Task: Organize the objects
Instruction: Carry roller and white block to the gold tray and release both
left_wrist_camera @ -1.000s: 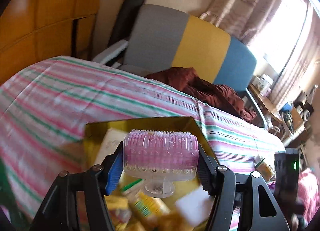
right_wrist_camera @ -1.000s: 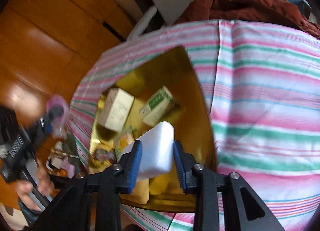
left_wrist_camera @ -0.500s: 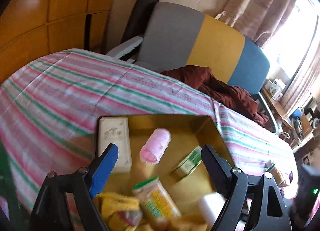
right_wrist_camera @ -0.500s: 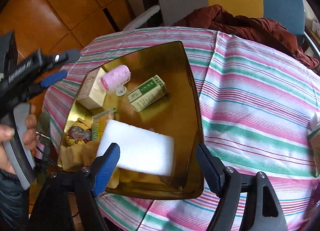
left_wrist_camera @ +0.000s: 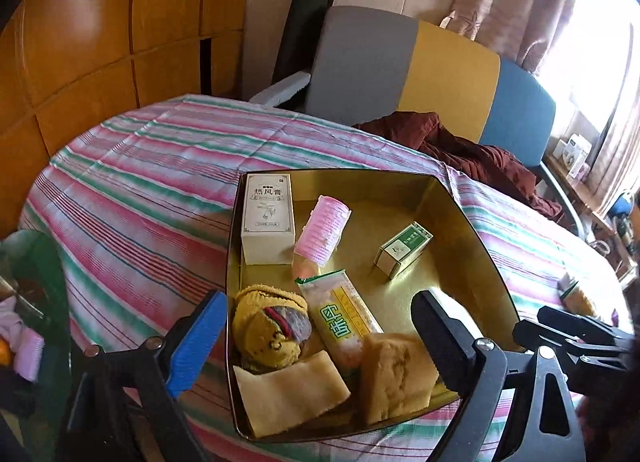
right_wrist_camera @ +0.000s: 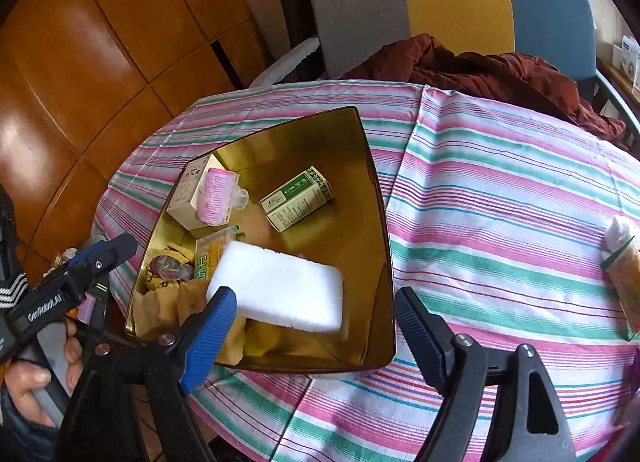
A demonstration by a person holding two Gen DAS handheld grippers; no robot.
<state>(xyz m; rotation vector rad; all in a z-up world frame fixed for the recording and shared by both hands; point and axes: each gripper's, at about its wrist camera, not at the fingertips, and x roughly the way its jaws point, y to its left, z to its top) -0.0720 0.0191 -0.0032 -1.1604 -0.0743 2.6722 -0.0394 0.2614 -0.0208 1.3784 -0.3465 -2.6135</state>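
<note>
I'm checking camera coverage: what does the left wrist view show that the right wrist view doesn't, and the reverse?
Only the left wrist view shows the yellow sponge blocks in full and the green basket beside the table. Only the right wrist view shows the white foam block whole and the person's hand holding the left gripper. Both show the gold tray, pink hair roller, green box, beige box and striped tablecloth.

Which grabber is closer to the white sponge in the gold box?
Right. The right gripper hangs open just above the white sponge. The left gripper sits off to the sponge's left, beyond the gold box's rim.
</note>
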